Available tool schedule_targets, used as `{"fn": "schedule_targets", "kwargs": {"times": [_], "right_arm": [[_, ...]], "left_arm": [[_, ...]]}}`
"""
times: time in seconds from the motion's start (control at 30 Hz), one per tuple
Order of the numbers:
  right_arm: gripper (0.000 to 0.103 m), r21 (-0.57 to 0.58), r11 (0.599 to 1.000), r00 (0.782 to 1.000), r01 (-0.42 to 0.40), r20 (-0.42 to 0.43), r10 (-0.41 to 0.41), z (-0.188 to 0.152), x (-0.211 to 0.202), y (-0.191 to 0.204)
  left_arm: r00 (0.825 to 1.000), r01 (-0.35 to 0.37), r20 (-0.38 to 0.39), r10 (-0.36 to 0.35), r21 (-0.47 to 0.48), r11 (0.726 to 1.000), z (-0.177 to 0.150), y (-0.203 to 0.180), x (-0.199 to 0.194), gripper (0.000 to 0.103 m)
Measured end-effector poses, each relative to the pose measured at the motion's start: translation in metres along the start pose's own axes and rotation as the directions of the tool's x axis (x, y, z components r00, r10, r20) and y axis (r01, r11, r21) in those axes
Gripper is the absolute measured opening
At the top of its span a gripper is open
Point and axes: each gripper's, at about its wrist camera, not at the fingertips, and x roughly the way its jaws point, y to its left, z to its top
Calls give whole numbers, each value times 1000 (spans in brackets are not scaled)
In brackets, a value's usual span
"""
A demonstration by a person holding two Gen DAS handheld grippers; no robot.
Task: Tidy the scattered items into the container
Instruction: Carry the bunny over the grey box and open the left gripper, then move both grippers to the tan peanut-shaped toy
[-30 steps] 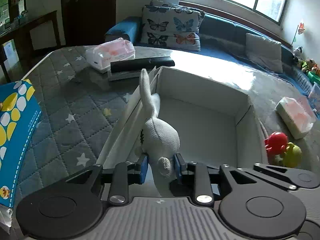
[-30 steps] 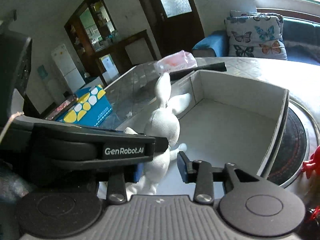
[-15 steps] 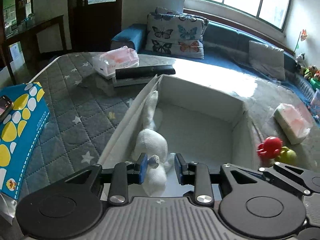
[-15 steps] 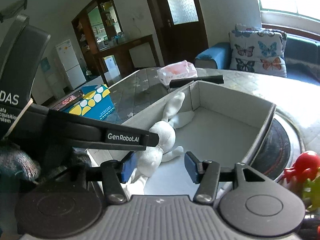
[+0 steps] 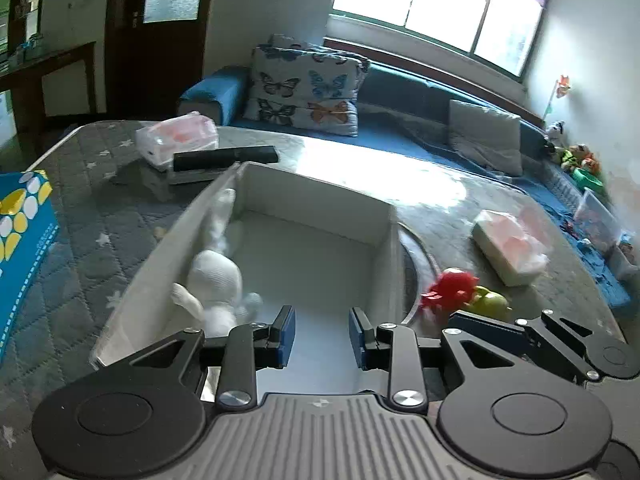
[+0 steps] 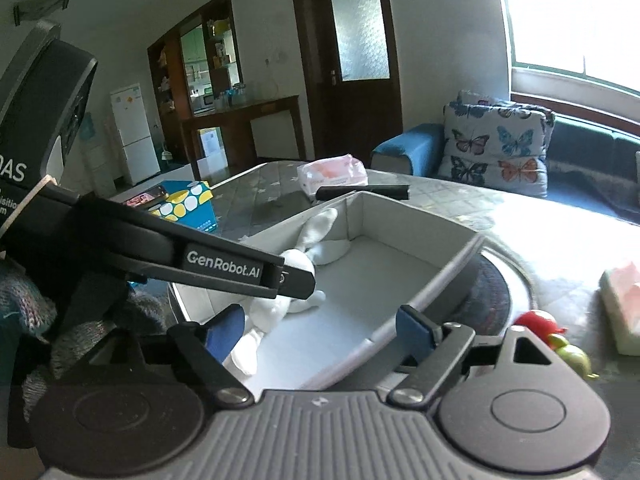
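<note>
A white knitted rabbit lies inside the white box against its left wall; it also shows in the right wrist view. My left gripper is open and empty above the box's near end, to the right of the rabbit. My right gripper is open and empty over the box's near corner. A red and green toy lies on the table right of the box, also in the right wrist view.
A tissue pack lies at the right. Another tissue pack and a black bar lie behind the box. A blue and yellow box stands at the left. A sofa with cushions is beyond.
My left gripper let go of the rabbit, which dropped into the box against its left wall. The left gripper opened and moved right. The right gripper opened wider.
</note>
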Motion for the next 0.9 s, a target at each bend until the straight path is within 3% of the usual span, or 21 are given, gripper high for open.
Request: {"fn": "schedule_targets", "kwargs": {"times": [0.3, 0.37, 0.9], "right_arm": [[96, -2, 998, 998, 62, 34, -61, -18, -40, -11], [103, -1, 997, 996, 80, 38, -80, -23, -49, -15], [103, 54, 977, 978, 206, 21, -208, -74, -104, -54]], "left_arm": [[997, 73, -1, -73, 34, 997, -14, -31, -8, 32], [996, 92, -5, -92, 39, 995, -17, -38, -8, 32], [970, 230, -105, -220, 92, 969, -48, -90, 9, 32]]}}
